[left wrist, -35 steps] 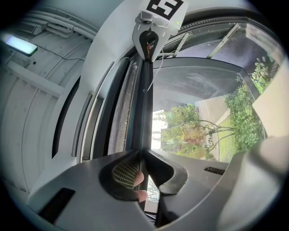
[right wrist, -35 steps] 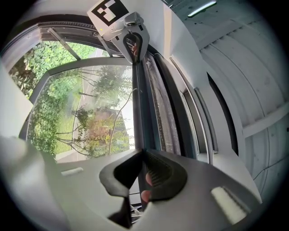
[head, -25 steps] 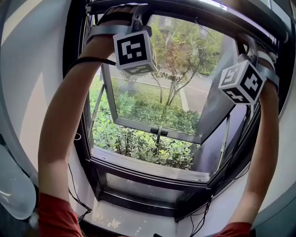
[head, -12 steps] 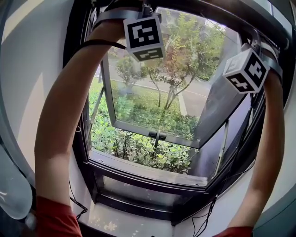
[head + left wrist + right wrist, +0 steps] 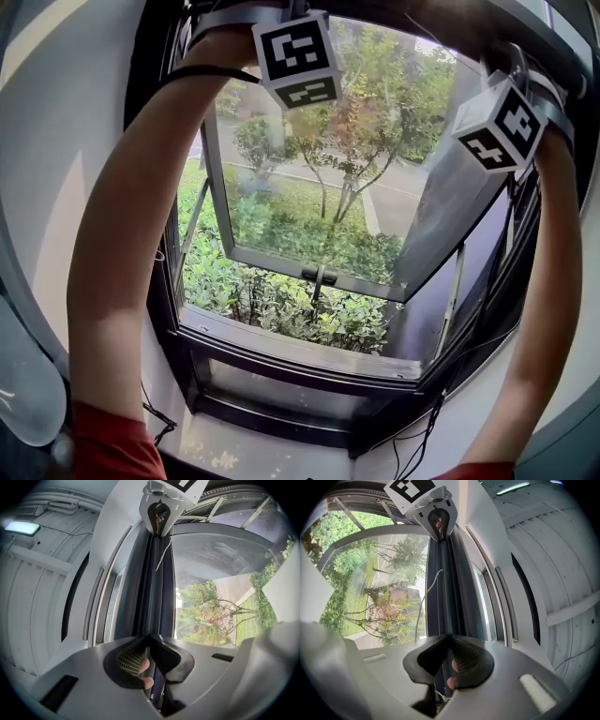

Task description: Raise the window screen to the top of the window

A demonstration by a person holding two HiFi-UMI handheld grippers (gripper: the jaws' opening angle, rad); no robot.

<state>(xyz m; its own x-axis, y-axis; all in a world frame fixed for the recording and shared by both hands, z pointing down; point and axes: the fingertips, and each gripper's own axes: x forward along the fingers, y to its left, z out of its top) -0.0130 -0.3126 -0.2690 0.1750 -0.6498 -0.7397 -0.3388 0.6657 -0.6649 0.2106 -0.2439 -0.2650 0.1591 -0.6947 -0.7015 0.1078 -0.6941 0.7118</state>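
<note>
The left gripper (image 5: 147, 665) and the right gripper (image 5: 449, 667) are each squeezing the dark screen bar (image 5: 153, 588). The bar is lying sideways, left to right, between them, high up in the window frame (image 5: 300, 370). I think both should be pushing straight up together.

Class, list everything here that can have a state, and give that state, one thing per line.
window screen bar: up near the window's top, held by both claws
left claw: shut on the bar
right claw: shut on the bar
window sash: swung open outward
ceiling light: on
</note>
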